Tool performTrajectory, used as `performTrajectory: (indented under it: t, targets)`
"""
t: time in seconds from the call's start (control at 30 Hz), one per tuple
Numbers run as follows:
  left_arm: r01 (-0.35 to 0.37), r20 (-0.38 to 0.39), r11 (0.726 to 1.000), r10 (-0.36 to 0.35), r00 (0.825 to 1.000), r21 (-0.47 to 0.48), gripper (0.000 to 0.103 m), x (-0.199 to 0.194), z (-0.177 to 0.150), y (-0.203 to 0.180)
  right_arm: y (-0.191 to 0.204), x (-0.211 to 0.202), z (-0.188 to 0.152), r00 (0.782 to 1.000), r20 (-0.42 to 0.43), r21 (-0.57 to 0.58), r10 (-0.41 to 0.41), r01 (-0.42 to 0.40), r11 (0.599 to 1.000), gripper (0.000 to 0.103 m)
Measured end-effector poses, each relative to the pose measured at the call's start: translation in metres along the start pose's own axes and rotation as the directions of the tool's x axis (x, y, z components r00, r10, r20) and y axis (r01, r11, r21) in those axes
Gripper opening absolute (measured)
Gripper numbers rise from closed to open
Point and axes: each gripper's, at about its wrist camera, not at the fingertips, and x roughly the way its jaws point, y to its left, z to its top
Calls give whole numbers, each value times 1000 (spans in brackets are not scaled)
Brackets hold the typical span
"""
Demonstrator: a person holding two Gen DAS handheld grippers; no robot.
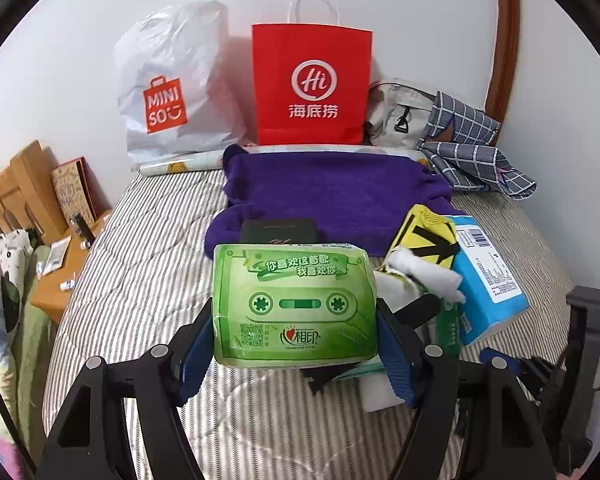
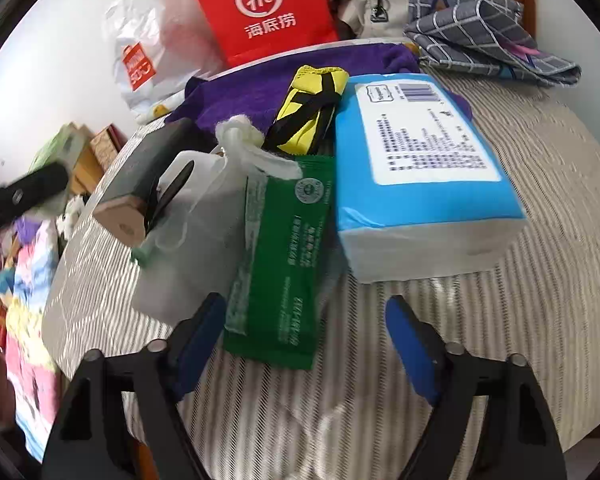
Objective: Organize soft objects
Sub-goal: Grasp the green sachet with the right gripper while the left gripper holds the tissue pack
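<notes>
My left gripper [image 1: 296,344] is shut on a green tissue pack [image 1: 294,304] and holds it above the striped bed [image 1: 148,272]. A blue tissue pack [image 1: 488,276] [image 2: 424,168], a yellow-and-black pouch [image 1: 424,236] [image 2: 308,112], a dark green wipes packet [image 2: 280,264] and a white mesh bag [image 2: 192,232] lie together on the bed. A purple towel [image 1: 332,192] [image 2: 236,96] lies behind them. My right gripper [image 2: 306,320] is open, its fingers on either side of the near end of the green wipes packet.
A red paper bag [image 1: 312,84], a white Miniso bag [image 1: 172,88], a beige bag [image 1: 396,112] and a grey checked cloth [image 1: 472,148] stand along the wall. A dark box [image 1: 278,230] lies on the towel. A wooden nightstand [image 1: 64,264] is at the left.
</notes>
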Motion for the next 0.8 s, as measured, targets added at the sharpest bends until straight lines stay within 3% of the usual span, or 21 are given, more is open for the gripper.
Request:
performTrajectory:
  t: [0.23,0.33,0.4,0.8]
  targets:
    - [49,-11,998,-50,999,-50,72,3,-7,23,11,5,6,999,41,47,-6,4,999,75]
    - [72,-21,996,-73,997,-59,72,5,-11,29,8,12,7,999,27,104,-29,26,994,63]
    - [79,-25,995,-81,996,-68,72,7,-13,32,8,15,7,999,40,114,0,-5,993,35]
    - [67,-34,990,-72,997,-120,72,3,-23,56,22,-20,3,999,17,-62,-44,45,997,32]
